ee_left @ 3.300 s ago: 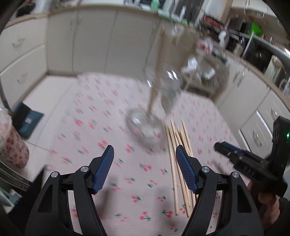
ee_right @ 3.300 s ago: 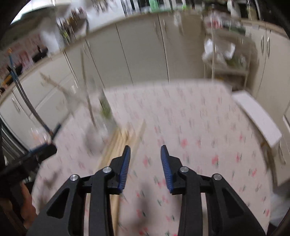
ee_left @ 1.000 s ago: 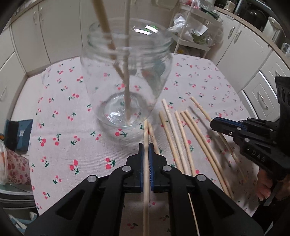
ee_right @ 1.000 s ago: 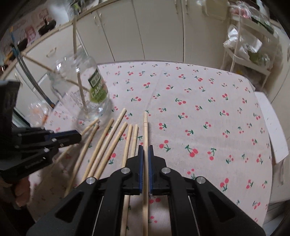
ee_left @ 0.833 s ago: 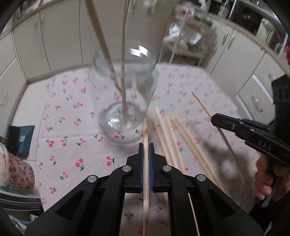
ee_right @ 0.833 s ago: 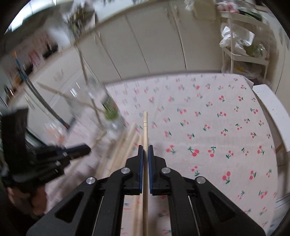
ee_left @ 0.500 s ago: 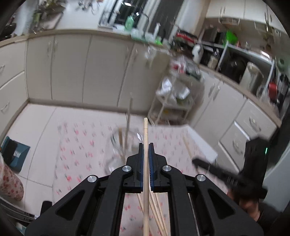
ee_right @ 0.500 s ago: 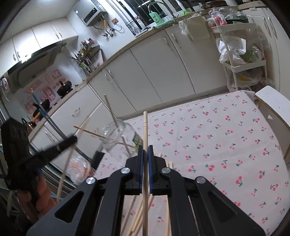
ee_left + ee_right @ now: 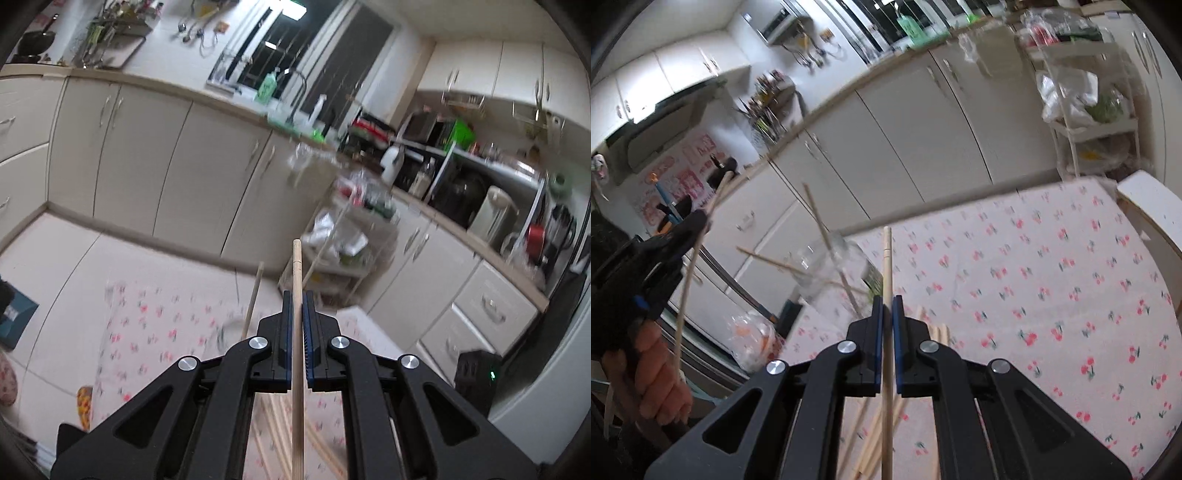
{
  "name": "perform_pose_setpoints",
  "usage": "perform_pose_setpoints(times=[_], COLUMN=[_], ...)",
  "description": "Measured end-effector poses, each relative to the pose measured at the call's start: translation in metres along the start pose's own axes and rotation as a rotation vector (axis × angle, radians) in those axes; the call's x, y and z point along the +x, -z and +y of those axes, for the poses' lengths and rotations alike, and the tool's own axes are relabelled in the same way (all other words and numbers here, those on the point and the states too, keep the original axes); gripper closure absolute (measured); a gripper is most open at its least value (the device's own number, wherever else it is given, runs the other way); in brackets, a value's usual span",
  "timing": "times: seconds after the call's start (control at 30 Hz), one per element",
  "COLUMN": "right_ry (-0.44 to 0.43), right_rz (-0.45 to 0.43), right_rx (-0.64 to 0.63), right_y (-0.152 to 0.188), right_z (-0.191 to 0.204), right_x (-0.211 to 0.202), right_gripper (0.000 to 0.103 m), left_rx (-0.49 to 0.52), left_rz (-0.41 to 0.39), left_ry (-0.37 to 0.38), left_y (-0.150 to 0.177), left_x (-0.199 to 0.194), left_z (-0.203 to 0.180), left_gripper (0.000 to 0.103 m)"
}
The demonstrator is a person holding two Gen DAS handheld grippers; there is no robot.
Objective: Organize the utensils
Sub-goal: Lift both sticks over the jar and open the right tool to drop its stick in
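My left gripper (image 9: 296, 299) is shut on a wooden chopstick (image 9: 297, 266) and holds it high above the table, tilted up. My right gripper (image 9: 885, 302) is shut on another wooden chopstick (image 9: 887, 254), also lifted. A clear glass jar (image 9: 827, 269) with chopsticks standing in it sits at the table's left side; in the left wrist view it is a blur (image 9: 232, 328) behind the fingers. Several loose chopsticks (image 9: 875, 443) lie on the cherry-print cloth (image 9: 1052, 295) below my right gripper. The left gripper with its chopstick also shows in the right wrist view (image 9: 679, 236).
Kitchen cabinets (image 9: 147, 166) line the far wall. A wire rack with bags (image 9: 1086, 107) stands at the right. A white stool (image 9: 1152, 206) sits by the table's right edge. A plastic cup (image 9: 753, 343) stands left of the table.
Both grippers closed on chopsticks lying on the cloth and lifted them up; both views now tilt up toward the cabinets, with the jar lower in view.
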State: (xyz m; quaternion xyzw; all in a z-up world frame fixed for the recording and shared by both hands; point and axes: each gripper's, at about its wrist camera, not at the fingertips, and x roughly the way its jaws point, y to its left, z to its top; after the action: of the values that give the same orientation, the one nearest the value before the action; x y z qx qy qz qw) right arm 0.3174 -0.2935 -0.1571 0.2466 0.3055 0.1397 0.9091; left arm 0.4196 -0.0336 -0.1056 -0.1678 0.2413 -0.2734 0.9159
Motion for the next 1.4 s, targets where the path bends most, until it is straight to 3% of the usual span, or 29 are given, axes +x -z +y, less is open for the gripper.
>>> perform_pose_setpoints(times=[0.3,0.5,0.8,1.4], right_ry=[-0.061,-0.067,-0.011,0.023], right_rz=[-0.351,-0.447,-0.483,-0.388], right_rx=[0.000,0.072,0.022,-0.071], right_y=[-0.057,-0.079,-0.080,-0.045], right_z=[0.044,0.054,0.066,0.057], right_x=[-0.001,0.039,0.081,0.102], right_gripper=[0.097,0.097,0.097,0.097], left_rx=[-0.027,-0.047,-0.103,-0.130], left_rz=[-0.068,-0.078,-0.119,-0.187], left_ry=[0.001,-0.022,-0.035,-0.029], left_y=[-0.018,-0.011,-0.017,-0.046], left_x=[0.001,-0.004,-0.002,0.030], left_z=[0.001,0.021,0.057,0.070], left_gripper=[0.098,0.098,0.098,0.098])
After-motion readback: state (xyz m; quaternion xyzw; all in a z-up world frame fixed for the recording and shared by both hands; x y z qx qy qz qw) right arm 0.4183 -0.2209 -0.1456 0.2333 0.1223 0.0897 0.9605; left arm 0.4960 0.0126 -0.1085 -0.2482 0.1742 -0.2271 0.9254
